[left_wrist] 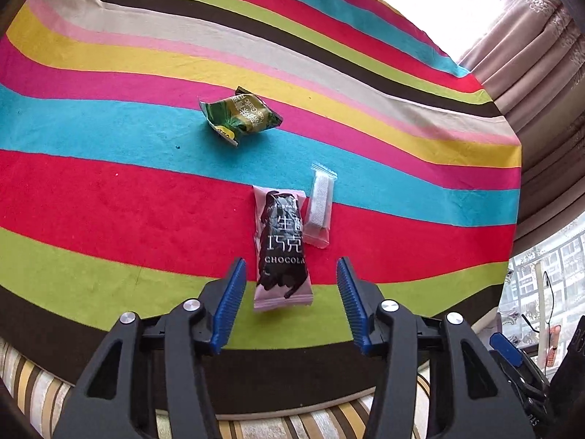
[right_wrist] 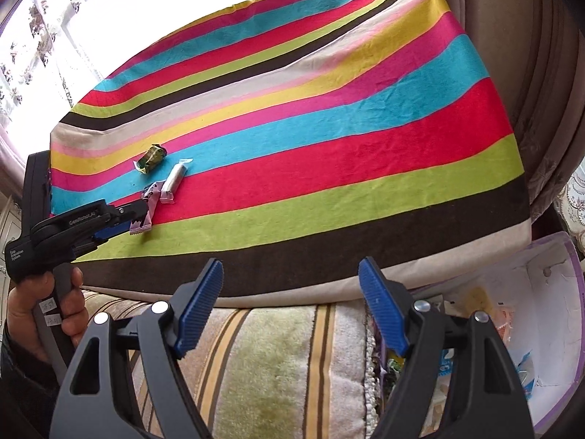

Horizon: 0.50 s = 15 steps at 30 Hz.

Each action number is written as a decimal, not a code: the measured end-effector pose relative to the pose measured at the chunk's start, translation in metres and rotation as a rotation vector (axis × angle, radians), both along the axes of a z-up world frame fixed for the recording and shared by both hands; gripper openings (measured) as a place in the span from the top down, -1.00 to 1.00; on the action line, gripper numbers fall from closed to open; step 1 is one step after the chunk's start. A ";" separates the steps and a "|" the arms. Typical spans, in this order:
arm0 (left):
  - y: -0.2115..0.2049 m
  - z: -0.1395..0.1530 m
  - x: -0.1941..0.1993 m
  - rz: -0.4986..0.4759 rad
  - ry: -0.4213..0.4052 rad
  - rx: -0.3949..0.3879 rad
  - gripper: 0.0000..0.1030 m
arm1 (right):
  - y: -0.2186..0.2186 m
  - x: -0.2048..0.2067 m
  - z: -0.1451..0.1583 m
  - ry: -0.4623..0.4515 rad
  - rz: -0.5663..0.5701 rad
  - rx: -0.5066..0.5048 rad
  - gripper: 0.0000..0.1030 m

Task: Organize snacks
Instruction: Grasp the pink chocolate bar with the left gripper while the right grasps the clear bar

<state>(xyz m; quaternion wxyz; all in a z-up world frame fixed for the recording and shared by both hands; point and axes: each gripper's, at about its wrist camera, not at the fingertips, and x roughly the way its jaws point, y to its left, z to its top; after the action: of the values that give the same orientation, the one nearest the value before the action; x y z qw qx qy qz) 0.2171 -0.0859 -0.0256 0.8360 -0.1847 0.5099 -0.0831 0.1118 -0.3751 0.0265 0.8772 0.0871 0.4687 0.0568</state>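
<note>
Snacks lie in a loose group on the striped cloth (left_wrist: 109,197), toward its near left corner as the right wrist view shows it, and a box (right_wrist: 555,314) off the near right corner already holds a few packets, though what they are is too unclear to tell. Largest of the three on the cloth is the chocolate bar (left_wrist: 281,248), its long axis running straight away from the near edge. The left gripper (left_wrist: 289,289) straddles its near end with a blue pad on either side; in the left wrist view there is a gap between each pad and the wrapper, so the jaws are half closed but not yet gripping. That bar lies directly ahead of the left tool, lengthwise along its pointing line, which suits a squeeze across the narrow width. A clear wafer packet (left_wrist: 321,205) lies just beside the bar on its right, parallel to it. A crumpled green packet (left_wrist: 241,115) sits farther in. The right gripper (right_wrist: 290,298) hangs spread and empty over the near edge, well apart from all three.
</note>
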 end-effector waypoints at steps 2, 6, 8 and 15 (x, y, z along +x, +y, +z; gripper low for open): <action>0.001 -0.006 0.009 -0.006 0.021 0.029 0.50 | 0.005 0.004 0.001 -0.001 0.010 0.001 -0.49; 0.017 -0.002 0.006 0.029 -0.008 0.002 0.54 | 0.016 0.014 0.000 0.001 0.028 0.000 -0.49; 0.026 -0.001 0.003 0.050 -0.019 -0.025 0.54 | 0.020 0.019 -0.002 0.007 0.036 0.000 -0.49; 0.039 -0.001 -0.002 0.065 -0.044 -0.080 0.55 | 0.049 0.043 -0.006 0.006 0.073 -0.015 -0.49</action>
<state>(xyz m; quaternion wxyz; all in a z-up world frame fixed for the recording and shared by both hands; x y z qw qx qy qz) 0.2149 -0.0472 -0.0262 0.8412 -0.2327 0.4815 -0.0804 0.1548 -0.3265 0.0205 0.8737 0.0639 0.4747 0.0849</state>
